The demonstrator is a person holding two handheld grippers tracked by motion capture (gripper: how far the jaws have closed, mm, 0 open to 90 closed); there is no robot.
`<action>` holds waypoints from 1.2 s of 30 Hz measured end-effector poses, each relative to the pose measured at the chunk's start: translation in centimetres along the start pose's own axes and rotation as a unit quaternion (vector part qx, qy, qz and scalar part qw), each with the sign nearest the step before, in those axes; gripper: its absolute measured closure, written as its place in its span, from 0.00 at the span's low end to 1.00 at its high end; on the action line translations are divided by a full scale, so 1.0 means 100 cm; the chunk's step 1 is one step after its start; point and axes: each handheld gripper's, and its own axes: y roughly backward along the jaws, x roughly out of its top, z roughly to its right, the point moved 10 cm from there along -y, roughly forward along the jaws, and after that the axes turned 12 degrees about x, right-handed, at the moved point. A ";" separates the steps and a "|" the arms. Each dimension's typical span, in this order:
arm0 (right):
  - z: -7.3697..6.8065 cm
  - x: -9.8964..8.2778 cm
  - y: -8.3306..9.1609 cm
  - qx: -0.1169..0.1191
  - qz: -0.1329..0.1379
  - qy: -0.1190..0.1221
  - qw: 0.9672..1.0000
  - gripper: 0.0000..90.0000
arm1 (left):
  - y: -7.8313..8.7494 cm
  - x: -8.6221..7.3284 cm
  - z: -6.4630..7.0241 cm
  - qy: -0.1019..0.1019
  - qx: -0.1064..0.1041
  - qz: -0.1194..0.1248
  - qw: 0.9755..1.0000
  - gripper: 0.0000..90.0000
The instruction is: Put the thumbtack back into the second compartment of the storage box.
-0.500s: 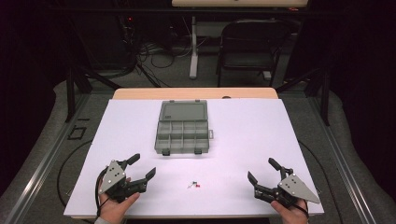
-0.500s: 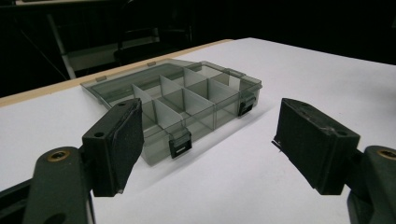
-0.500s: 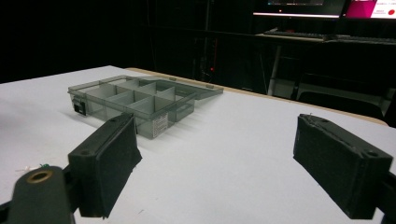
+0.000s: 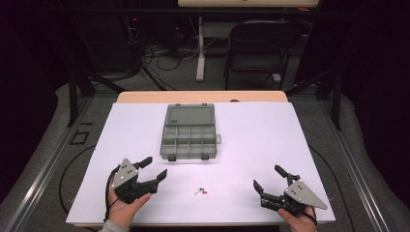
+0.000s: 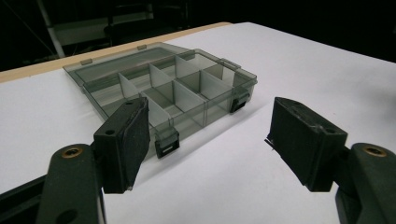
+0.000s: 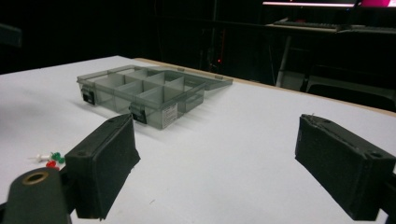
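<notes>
We see wide bare white table (image 4: 290,145) to either side of the open compartment box (image 4: 189,137), which stands at the centre of the high view with its lid laid flat behind it. Low in that frame, between the left gripper (image 4: 153,169) and right gripper (image 4: 269,180), a few small pushpins (image 4: 201,192) lie in the path; all around them is free.
</notes>
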 end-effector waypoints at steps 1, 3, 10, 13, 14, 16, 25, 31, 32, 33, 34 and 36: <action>-0.001 -0.001 -0.001 0.002 -0.003 0.004 1.000 0.12 | 0.000 0.000 0.000 0.000 0.000 0.000 1.000 0.32; -0.003 -0.001 -0.002 0.006 -0.005 0.008 1.000 0.12 | -0.007 0.003 0.006 0.010 -0.008 -0.003 1.000 0.32; -0.007 -0.004 -0.005 0.017 -0.012 0.011 1.000 0.11 | -0.017 -0.006 0.023 -0.001 -0.027 -0.029 0.999 0.41; -0.008 -0.005 -0.005 0.019 -0.015 0.009 1.000 0.11 | -0.022 -0.021 0.034 -0.002 -0.044 -0.048 0.998 0.42; -0.008 -0.005 -0.005 0.019 -0.017 0.010 1.000 0.11 | -0.023 -0.026 0.038 0.001 -0.052 -0.059 0.997 0.43; -0.008 -0.005 -0.006 0.019 -0.019 0.010 1.000 0.11 | -0.024 -0.034 0.043 -0.002 -0.063 -0.075 0.995 0.46; -0.008 -0.006 -0.005 0.021 -0.023 0.017 0.999 0.11 | -0.026 -0.052 0.059 -0.013 -0.092 -0.120 0.988 0.58; -0.007 -0.007 -0.005 0.020 -0.022 0.013 0.999 0.11 | -0.032 -0.058 0.081 -0.023 -0.112 -0.157 0.981 0.71; -0.007 -0.007 -0.005 0.021 -0.022 0.013 0.999 0.11 | -0.033 -0.059 0.084 -0.029 -0.109 -0.160 0.981 0.73; -0.007 -0.006 -0.005 0.021 -0.023 0.015 0.999 0.11 | -0.033 -0.059 0.084 -0.029 -0.109 -0.160 0.981 0.74; -0.008 -0.006 -0.005 0.022 -0.024 0.016 0.999 0.11 | -0.036 -0.062 0.089 -0.039 -0.107 -0.165 0.980 0.74; -0.008 -0.006 -0.005 0.024 -0.023 0.016 0.999 0.11 | -0.038 -0.064 0.093 -0.042 -0.107 -0.172 0.978 0.75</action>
